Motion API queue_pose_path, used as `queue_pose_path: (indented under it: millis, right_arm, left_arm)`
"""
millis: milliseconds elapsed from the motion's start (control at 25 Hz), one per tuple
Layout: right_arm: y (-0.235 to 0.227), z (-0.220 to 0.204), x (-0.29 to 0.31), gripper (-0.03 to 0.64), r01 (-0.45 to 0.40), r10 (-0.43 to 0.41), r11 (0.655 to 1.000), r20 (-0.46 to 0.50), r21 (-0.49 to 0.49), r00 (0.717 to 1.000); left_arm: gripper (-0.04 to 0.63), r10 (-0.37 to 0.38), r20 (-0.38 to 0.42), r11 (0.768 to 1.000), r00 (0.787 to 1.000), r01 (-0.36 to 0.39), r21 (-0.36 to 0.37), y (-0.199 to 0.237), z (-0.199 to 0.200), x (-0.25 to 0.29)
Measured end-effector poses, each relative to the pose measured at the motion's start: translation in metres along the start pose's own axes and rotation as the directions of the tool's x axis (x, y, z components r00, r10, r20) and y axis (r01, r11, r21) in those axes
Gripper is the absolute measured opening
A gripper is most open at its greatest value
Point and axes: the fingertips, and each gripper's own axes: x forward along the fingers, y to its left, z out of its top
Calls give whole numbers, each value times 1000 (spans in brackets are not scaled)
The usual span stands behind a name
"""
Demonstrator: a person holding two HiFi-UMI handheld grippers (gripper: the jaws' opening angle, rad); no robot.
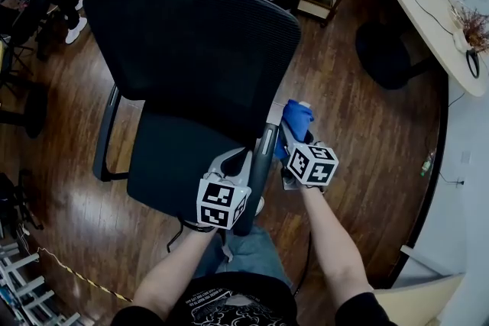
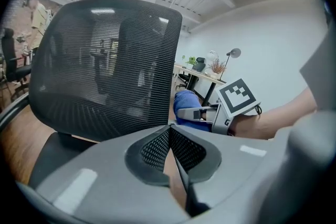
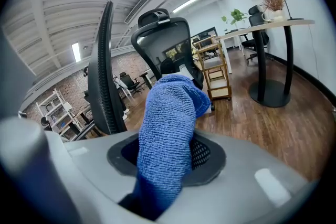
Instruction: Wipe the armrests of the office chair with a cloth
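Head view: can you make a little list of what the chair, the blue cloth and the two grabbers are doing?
chair: black mesh office chair, standing on a brown wooden floor
cloth: blue fluffy cloth, sticking out of the right gripper
right gripper: shut on the cloth, beside the chair's dark armrest
left gripper: jaws together, nothing clearly between them, at the near end of that armrest
cloth touching armrest: cannot tell
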Motion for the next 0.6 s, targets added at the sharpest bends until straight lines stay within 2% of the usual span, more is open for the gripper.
queue_pose_path:
  millis: [280,440,600]
  right_arm:
    - [16,19,-27,140,8,-7,1000,79,-13,997]
    - [53,25,-39,140,-34,28,998,135,43,991]
    - [97,10,-37,140,-75,58,991,150,108,987]
  left_arm:
    - [3,8,23,1000,1000,-8,-16,7,5,-11]
    - [3,15,59,1000,998,-14,-16,17,19,-22]
    - [3,16,66,1000,998,-16,3,31,26,-32]
